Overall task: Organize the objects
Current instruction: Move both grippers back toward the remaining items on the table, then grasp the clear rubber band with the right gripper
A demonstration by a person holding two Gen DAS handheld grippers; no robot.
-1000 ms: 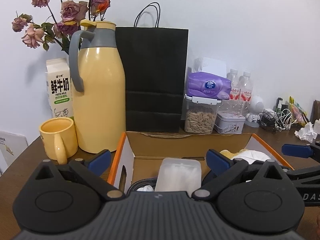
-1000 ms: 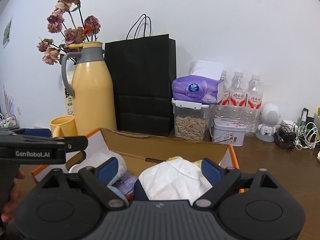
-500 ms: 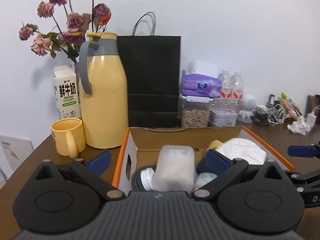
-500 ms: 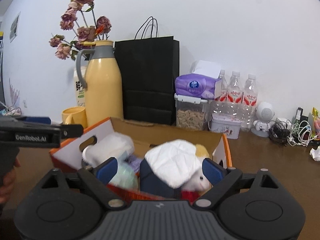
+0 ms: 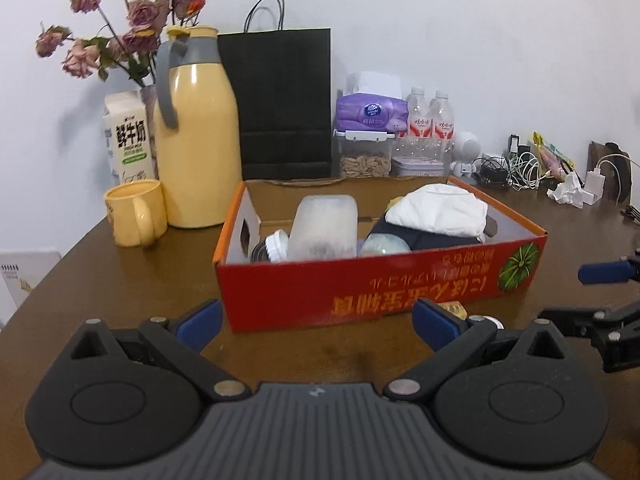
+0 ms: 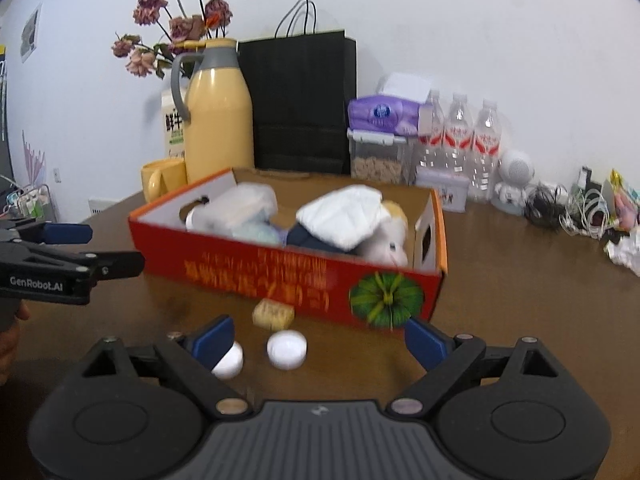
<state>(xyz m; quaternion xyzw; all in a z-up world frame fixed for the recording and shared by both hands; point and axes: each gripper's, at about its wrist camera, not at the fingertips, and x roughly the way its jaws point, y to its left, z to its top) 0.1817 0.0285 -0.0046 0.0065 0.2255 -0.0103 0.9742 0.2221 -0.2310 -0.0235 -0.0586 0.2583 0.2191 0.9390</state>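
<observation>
A red-and-orange cardboard box [image 5: 400,284] [image 6: 304,276] stands on the brown table, holding a clear plastic container [image 5: 324,226], a white cloth [image 5: 438,210] [image 6: 340,216], a dark item and a plush toy [image 6: 386,240]. In front of it lie a small yellow packet [image 6: 273,313] and two white round caps [image 6: 287,349] [image 6: 229,363]. My left gripper [image 5: 316,322] is open and empty, short of the box. My right gripper [image 6: 318,338] is open and empty, over the caps.
A yellow thermos [image 5: 196,136], yellow mug [image 5: 134,214], milk carton [image 5: 128,136], dried roses [image 5: 128,32], black paper bag [image 5: 284,100], tissue pack on a seed jar [image 5: 368,136], water bottles [image 6: 460,140], a tin and tangled cables [image 5: 520,168] line the wall.
Both grippers have drawn back from over the box. The box's red front and the table before it, with the packet and caps, have come into view.
</observation>
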